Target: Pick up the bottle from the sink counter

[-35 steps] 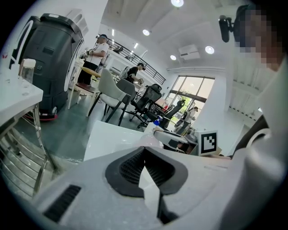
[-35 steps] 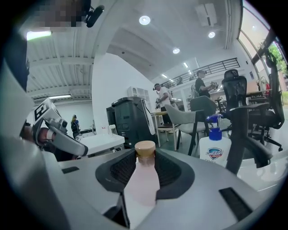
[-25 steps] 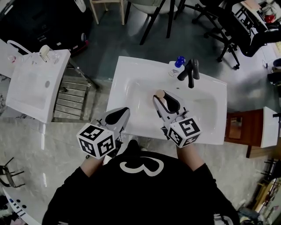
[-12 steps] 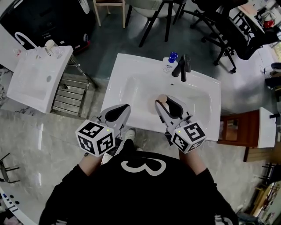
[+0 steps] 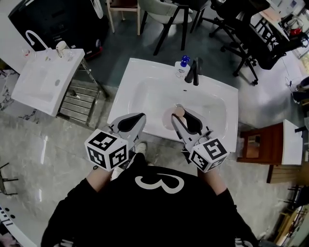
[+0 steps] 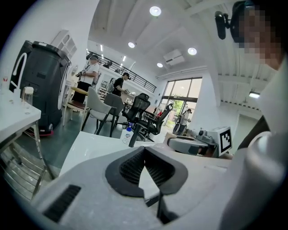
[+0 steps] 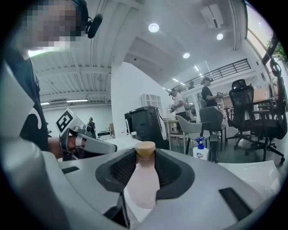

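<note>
A pale pink bottle (image 7: 143,179) with a tan cap stands upright between the pads of my right gripper (image 7: 145,155), which is shut on it. In the head view the bottle's cap (image 5: 178,111) shows at the tips of the right gripper (image 5: 180,114), held above the basin of the white sink (image 5: 140,79). My left gripper (image 5: 137,118) hangs over the sink's near left edge, shut with nothing in it; its pads (image 6: 132,166) meet at the tips.
A black faucet (image 5: 193,71) and a soap dispenser (image 5: 181,65) with a blue pump stand at the sink's far rim. A second white sink (image 5: 43,82) and a metal rack (image 5: 79,102) are at left. Chairs (image 5: 169,14) stand beyond; a wooden stool (image 5: 253,144) is at right.
Both grippers have risen and drawn back toward the person, so the sink looks smaller and farther away. The bottle stays gripped in the right gripper.
</note>
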Motion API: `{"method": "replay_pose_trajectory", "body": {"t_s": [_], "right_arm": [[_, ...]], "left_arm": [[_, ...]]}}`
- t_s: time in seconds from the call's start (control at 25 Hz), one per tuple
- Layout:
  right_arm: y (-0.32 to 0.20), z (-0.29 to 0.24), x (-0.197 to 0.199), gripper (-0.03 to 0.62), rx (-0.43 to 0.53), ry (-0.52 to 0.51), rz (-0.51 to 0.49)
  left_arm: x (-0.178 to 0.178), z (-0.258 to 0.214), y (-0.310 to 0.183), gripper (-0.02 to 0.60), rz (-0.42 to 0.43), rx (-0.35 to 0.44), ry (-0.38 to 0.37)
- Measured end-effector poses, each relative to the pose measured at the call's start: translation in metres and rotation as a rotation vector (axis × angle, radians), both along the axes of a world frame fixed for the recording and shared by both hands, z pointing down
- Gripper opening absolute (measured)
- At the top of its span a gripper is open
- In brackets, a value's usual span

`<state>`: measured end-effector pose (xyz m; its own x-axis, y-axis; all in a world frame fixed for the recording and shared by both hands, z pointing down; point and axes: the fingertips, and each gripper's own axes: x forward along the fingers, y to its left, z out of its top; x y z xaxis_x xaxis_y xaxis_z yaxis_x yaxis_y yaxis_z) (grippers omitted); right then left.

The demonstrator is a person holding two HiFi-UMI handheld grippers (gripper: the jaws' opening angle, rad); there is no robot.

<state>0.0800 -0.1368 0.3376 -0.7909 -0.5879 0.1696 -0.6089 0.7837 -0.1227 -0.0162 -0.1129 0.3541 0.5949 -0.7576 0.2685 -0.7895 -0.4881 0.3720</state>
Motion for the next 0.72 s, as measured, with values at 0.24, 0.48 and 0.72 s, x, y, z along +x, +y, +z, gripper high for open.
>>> {"method": "replay_pose_trajectory", "body": {"t_s": [0.24,0.48,0.72], "right_arm": [[0.024,-0.008,0.008,0.13,0.004,-0.006,-0.025],[0.04,-0.013,0.015,0.13,0.008,-0.016,-0.041],[0.05,-0.018,0.02,0.129,0.02,-0.02,-0.04]], "left_arm": [[0.012,-0.011,0.02,0.015,-0.002,0.023,-0.007],[0.021,-0.02,0.034,0.015,-0.003,0.051,-0.016],[0.027,-0.027,0.046,0.014,-0.007,0.072,-0.023]]}}
